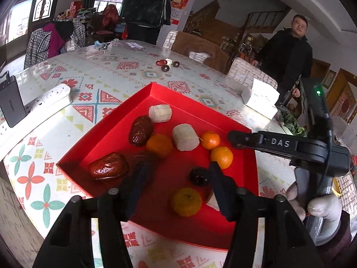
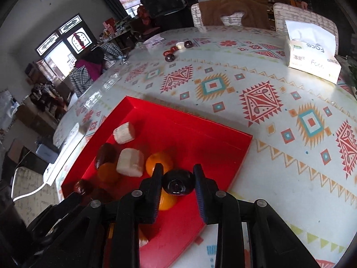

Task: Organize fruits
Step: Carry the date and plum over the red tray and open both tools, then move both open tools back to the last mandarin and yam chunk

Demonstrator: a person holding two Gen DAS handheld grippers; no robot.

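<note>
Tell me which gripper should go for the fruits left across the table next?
Probably left: the left gripper is open and empty, while the right gripper has the dark fruit between its fingers over the red tray.

oranges (image 1: pixel 159 145): 4 | red dates (image 1: pixel 141 133): 2 | white pieces (image 1: pixel 160 113): 2 (third half-hidden)

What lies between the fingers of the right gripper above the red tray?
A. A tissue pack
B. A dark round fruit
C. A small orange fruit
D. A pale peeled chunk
B: in the right wrist view a dark round fruit sits between the fingers of the right gripper over the red tray; the orange fruits and pale chunks lie in the tray behind it.
</note>
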